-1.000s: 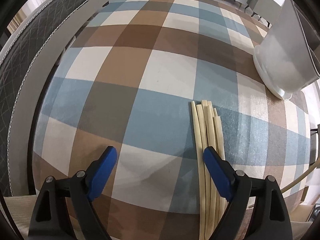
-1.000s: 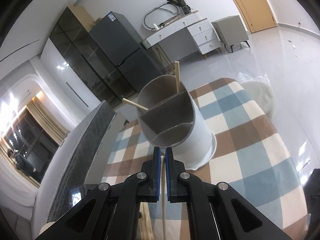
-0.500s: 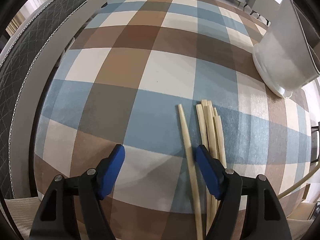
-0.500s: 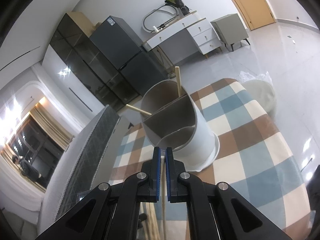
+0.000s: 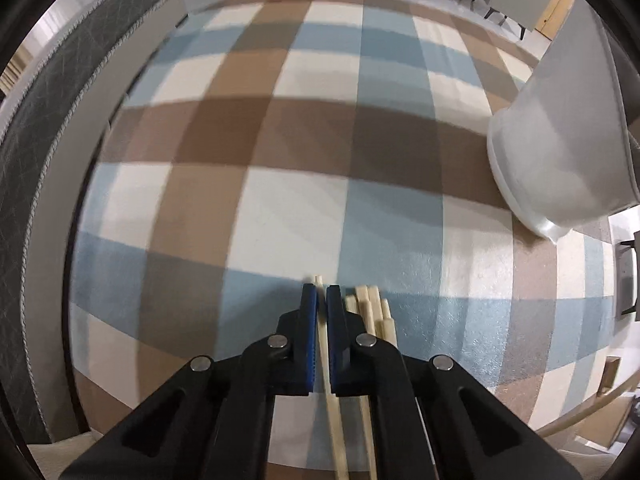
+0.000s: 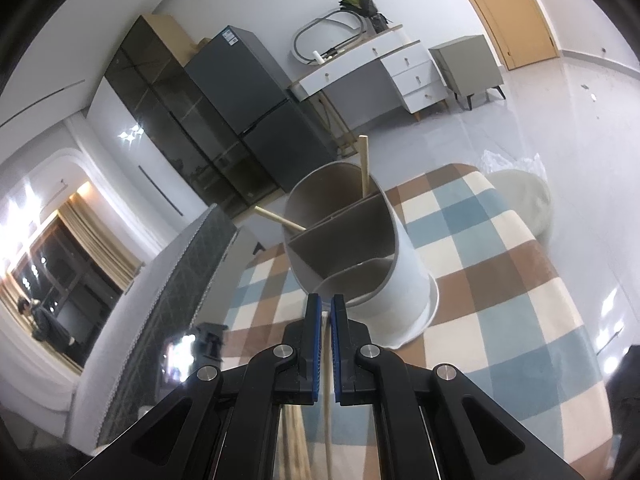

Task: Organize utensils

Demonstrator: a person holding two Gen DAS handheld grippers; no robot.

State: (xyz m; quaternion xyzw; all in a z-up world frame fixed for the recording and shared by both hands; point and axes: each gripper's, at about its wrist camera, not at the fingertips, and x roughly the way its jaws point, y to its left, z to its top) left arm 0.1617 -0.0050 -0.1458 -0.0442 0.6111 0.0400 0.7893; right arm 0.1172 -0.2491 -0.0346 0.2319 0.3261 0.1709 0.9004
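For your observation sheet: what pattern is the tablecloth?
Checked tablecloth: blue, brown and cream squares; clearest in left wrist view.

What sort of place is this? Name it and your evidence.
Probably a lived-in home room, a studio or bedroom: a dark fridge, a white drawer desk, a quilted mattress edge and a checked tablecloth.

— What is the left gripper (image 5: 322,294) doing?
— Its blue jaws have just been closing, and they now pinch a single pale chopstick (image 5: 335,432) whose tip pokes out just beyond them.
— And the others?
— A bundle of chopsticks (image 5: 374,312) lies just right of the jaws on the checked cloth (image 5: 304,152).
— Anything further off?
— A white holder (image 5: 560,148) stands well ahead, to the right.
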